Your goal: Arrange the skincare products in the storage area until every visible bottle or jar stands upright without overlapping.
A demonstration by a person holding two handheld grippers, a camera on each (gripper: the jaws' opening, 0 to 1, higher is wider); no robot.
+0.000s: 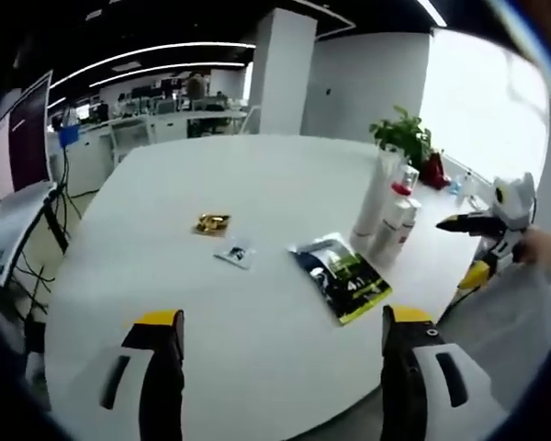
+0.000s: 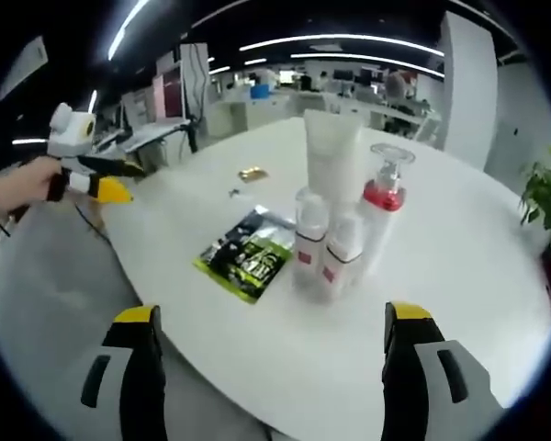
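A cluster of skincare products stands upright on the white round table: a tall white tube, a pump bottle with a red collar, and two small white bottles with red labels, packed close together. In the left gripper view the same tube, pump bottle and small bottles stand at the table's right side. My left gripper is open over the table's near edge and holds nothing. My right gripper is also open and holds nothing, short of the bottles.
A green and black packet lies flat beside the bottles, with a small sachet and a gold item further along. A potted plant stands behind the bottles. A hand holds the left gripper off the table's edge.
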